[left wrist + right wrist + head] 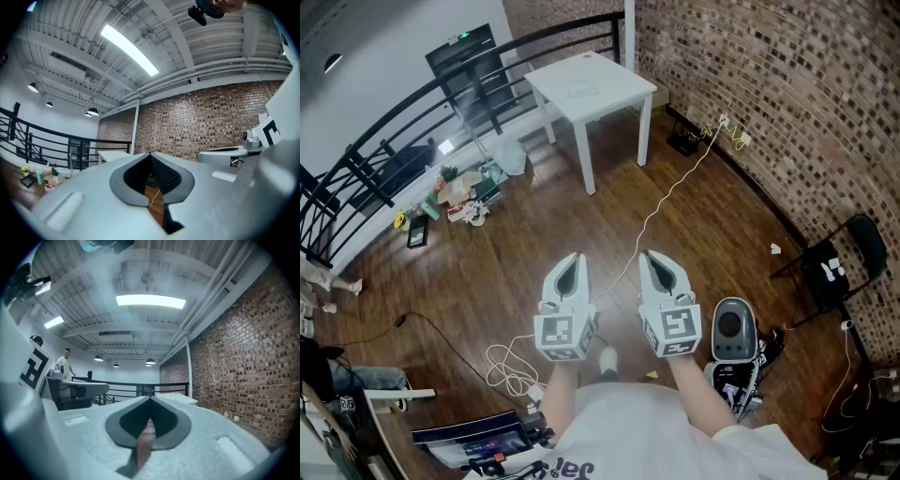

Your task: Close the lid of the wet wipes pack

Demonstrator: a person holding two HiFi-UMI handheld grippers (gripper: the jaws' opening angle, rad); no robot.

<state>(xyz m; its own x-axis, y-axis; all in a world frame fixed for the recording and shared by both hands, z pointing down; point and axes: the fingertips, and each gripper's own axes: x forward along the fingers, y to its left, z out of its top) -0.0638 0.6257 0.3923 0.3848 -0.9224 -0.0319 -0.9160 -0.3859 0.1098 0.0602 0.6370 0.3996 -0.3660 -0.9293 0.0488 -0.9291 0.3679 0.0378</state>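
The pale grey left gripper point(571, 262) and pale grey right gripper point(652, 261) hover pinched shut and empty. No wet wipes pack shows anywhere (perhaps it lies on the white square table point(605, 89)). Walking there, the person risks snagging the loose white cable point(661, 202).

Dark wooden floor point(534, 253) carries a white counter point(591, 84) standing close to the brick wall; a pale flat item on its top is too faint to identify. A thin white cable point(661, 202) trails over the boards past the counter's right side. A loose coil of white cord point(511, 370) lies well away from the counter. Left of the counter, by the railing, sits a heap of small clutter point(459, 192). Far right of the counter stand a black folding chair point(839, 262) and a grey-and-black machine point(733, 330).
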